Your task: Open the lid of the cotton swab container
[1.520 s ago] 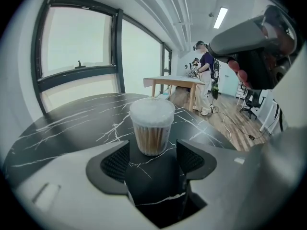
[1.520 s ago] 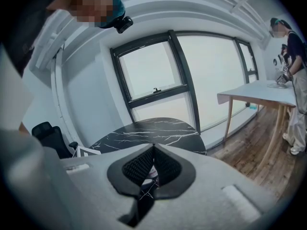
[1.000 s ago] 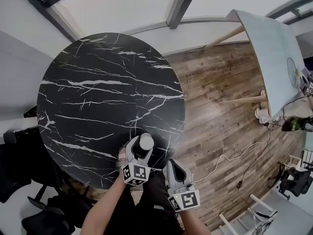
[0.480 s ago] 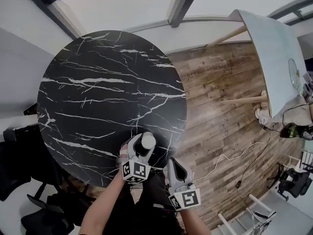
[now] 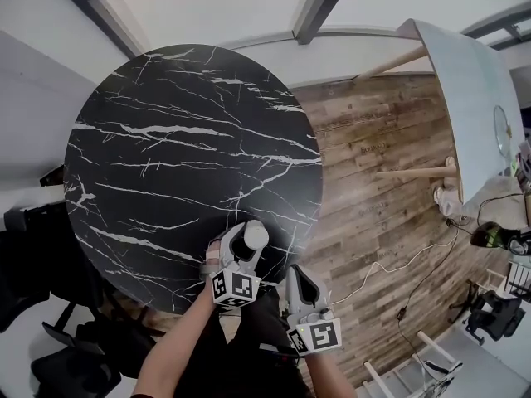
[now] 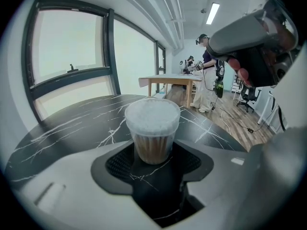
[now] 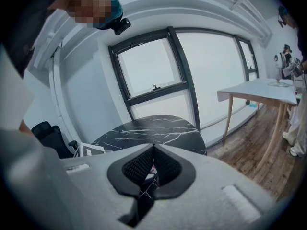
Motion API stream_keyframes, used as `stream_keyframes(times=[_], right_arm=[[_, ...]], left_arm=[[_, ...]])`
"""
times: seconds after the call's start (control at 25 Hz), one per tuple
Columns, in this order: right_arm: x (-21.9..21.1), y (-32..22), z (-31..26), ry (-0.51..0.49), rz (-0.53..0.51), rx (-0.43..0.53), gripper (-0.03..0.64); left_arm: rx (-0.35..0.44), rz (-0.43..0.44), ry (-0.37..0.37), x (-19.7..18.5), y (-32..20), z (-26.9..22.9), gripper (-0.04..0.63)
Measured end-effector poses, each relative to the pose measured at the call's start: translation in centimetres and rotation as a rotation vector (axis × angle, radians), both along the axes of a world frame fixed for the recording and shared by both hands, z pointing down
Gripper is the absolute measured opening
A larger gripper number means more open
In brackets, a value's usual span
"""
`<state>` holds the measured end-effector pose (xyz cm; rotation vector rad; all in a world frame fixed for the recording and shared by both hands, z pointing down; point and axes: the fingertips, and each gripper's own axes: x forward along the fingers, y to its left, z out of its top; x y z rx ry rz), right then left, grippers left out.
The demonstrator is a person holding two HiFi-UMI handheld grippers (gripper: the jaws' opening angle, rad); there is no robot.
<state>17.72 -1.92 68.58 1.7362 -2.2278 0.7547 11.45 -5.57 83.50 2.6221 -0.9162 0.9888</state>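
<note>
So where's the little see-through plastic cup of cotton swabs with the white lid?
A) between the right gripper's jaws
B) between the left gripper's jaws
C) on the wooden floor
B: the clear plastic cotton swab container, white lid on, stands on the round black marble table between the left gripper's closing jaws.

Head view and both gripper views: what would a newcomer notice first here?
The round black marble table with white veins fills the head view. At its near edge stands a clear cotton swab container, lid on, between the closing jaws of the left gripper. The right gripper hangs shut just off the table's edge.
</note>
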Motion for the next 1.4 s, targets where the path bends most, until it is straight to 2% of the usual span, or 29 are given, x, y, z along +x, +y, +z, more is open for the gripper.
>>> stream_keyframes(times=[0.52,0.8,1.04,1.4], right_arm=[[0.3,0.5,0.1,0.007,0.005,-0.004,-0.001],[0.6,0.9,0.0,0.009,0.007,0.004,-0.002],[0.5,1.2,-0.2,0.009,0.009,0.008,-0.002],[0.4,1.3,-0.5,0.013,0.009,0.014,-0.002]], left_arm=[[-0.014,0.039,0.010,-0.1,0.4,-0.1,0.249],[-0.023,0.016,0.045,-0.2,0.1,-0.3,0.244],[0.010,0.051,0.038,-0.1,0.5,-0.4,0.242],[-0.001,0.065,0.101,-0.2,0.6,-1.3,0.239]])
